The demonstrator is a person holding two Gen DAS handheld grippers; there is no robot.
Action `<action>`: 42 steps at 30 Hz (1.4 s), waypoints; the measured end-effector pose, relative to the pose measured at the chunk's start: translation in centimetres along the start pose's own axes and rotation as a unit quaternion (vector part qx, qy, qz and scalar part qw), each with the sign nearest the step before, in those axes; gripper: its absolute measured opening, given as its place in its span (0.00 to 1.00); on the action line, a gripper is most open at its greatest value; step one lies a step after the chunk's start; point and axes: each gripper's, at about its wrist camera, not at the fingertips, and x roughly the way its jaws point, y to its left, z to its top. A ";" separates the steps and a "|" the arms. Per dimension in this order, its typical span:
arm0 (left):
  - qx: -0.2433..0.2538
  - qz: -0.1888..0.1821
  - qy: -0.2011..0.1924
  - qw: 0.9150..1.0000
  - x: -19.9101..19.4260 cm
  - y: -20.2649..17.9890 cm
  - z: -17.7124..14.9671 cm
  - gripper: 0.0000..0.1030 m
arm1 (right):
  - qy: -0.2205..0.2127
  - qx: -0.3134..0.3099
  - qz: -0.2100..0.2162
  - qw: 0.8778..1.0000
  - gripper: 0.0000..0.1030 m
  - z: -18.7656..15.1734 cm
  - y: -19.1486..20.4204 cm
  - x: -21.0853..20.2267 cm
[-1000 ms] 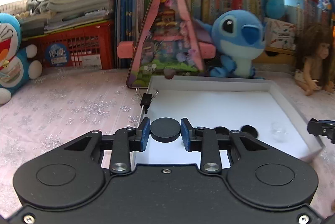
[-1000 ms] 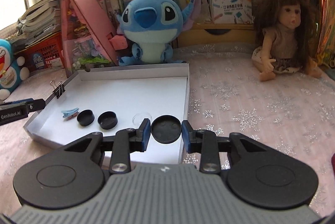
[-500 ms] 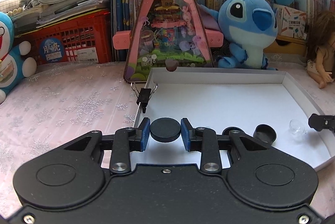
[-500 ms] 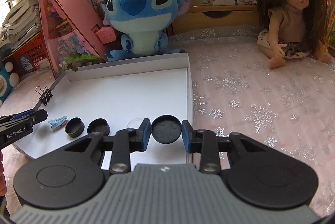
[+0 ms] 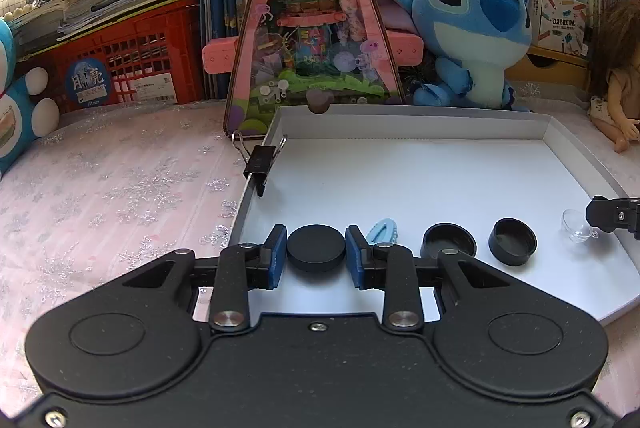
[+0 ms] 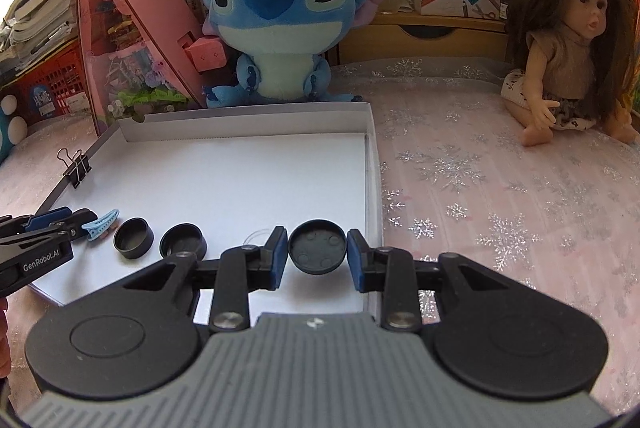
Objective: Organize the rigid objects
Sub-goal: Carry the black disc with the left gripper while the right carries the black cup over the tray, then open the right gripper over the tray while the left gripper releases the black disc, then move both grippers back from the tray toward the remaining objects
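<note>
Two pairs of hand-held tongs work over a shallow white cardboard tray [image 5: 420, 116] on a table draped in pink cloth with glittery snowflakes [image 6: 500, 196]. The left tongs [image 5: 316, 248] are clamped on a flat, matte black round cap [image 5: 316, 246], solid face up, above the tray's near left corner. The right tongs [image 6: 317, 252] grip a second black cap [image 6: 317, 251] by its rim, its hollow underside with small raised dots showing, by the tray's right wall. On the tray floor, in the left wrist view, a ridged pale blue plastic hair clip [image 5: 384, 234] lies at the 3 o'clock side of the held cap, then two open black cup-shaped caps [image 5: 450, 240] [image 5: 514, 240] and a clear plastic dome [image 5: 578, 226]. A black metal binder clip [image 5: 260, 160] bites the tray's left wall. At 12 o'clock sit a blue plush toy [image 6: 276, 24], a pink triangular display case [image 5: 312, 28] and, at 2 o'clock in the right wrist view, a long-haired doll [image 6: 560, 40].
</note>
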 end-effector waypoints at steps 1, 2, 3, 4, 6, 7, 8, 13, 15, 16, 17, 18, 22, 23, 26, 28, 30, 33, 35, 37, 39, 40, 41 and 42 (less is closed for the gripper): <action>0.001 0.000 0.000 1.000 0.0 -0.1 0.0 0.29 | 0.001 0.001 0.001 1.000 0.36 0.0 0.0 0.1; 0.002 0.001 0.000 1.000 0.0 -0.1 -0.1 0.29 | 0.003 0.002 0.002 1.000 0.37 -0.1 0.0 0.1; 0.003 0.001 -0.001 1.000 0.0 -0.2 -0.1 0.29 | 0.004 0.002 0.002 1.000 0.38 -0.1 0.0 0.2; 0.004 0.002 -0.002 1.000 0.0 -0.2 -0.1 0.29 | 0.003 0.002 0.001 1.000 0.38 -0.2 0.0 0.2; 0.003 0.002 -0.003 1.000 -0.1 -0.2 -0.1 0.31 | -0.001 0.000 0.001 1.000 0.40 -0.3 0.1 0.2; 0.004 0.002 -0.004 1.000 -0.2 -0.2 -0.1 0.33 | -0.002 0.001 0.002 1.000 0.46 -0.4 0.1 0.1; 0.005 0.002 -0.005 1.000 -0.3 -0.2 -0.1 0.40 | -0.003 0.003 0.004 1.000 0.52 -0.4 0.0 0.0; 0.009 -0.002 -0.013 1.000 -1.4 -0.3 -0.1 0.51 | -0.014 0.014 0.017 1.000 0.61 -0.6 -0.2 -0.9; 0.005 -0.006 -0.018 1.000 -2.1 -0.2 -0.1 0.60 | -0.020 0.012 0.019 1.000 0.63 -0.7 -0.2 -1.4; 0.002 -0.007 -0.021 1.000 -2.5 -0.1 -0.1 0.63 | -0.024 0.010 0.020 0.999 0.65 -0.7 -0.1 -1.7; 0.000 -0.010 -0.024 1.000 -2.9 -0.1 -0.1 0.67 | -0.028 0.007 0.021 0.999 0.67 -0.8 -0.1 -2.0; -0.003 -0.013 -0.028 1.000 -3.3 0.0 -0.1 0.71 | -0.032 0.005 0.022 0.999 0.68 -0.9 0.0 -2.4; -0.006 -0.027 -0.035 0.999 -5.1 -0.1 -0.3 0.74 | -0.050 -0.008 0.025 0.998 0.75 -1.5 0.2 -3.9; -0.005 -0.031 -0.038 0.999 -5.7 -0.1 -0.4 0.75 | -0.055 -0.012 0.026 0.998 0.78 -1.7 0.2 -4.3; -0.003 -0.042 -0.046 0.998 -7.3 -0.4 -0.7 0.78 | -0.066 -0.022 0.027 0.997 0.83 -2.2 0.4 -5.4; -0.001 -0.052 -0.051 0.997 -8.3 -0.7 -1.1 0.79 | -0.074 -0.026 0.029 0.996 0.84 -2.7 0.4 -6.2; 0.005 -0.060 -0.056 0.997 -9.3 -1.0 -1.5 0.80 | -0.080 -0.028 0.030 0.996 0.85 -3.1 0.3 -6.9; 0.015 -0.066 -0.064 0.996 -10.7 -1.5 -2.3 0.81 | -0.085 -0.032 0.030 0.995 0.86 -4.0 0.2 -7.8; 0.021 -0.071 -0.069 0.995 -11.6 -1.8 -2.9 0.81 | -0.090 -0.035 0.027 0.995 0.86 -4.6 0.1 -8.4; 0.026 -0.074 -0.072 0.994 -12.3 -1.9 -3.4 0.82 | -0.095 -0.036 0.025 0.995 0.87 -5.3 0.0 -9.0; 0.026 -0.076 -0.073 0.994 -12.9 -2.0 -4.0 0.82 | -0.099 -0.038 0.026 0.994 0.87 -6.0 -0.1 -9.5; 0.025 -0.079 -0.073 0.994 -13.2 -2.1 -4.3 0.82 | -0.100 -0.039 0.026 0.994 0.89 -6.3 -0.1 -9.8; 0.024 -0.082 -0.071 0.994 -13.5 -2.1 -4.5 0.82 | -0.101 -0.040 0.026 0.994 0.90 -6.7 -0.1 -10.0; 0.024 -0.084 -0.070 0.994 -13.8 -2.1 -4.8 0.82 | -0.102 -0.042 0.027 0.994 0.90 -7.0 0.0 -10.1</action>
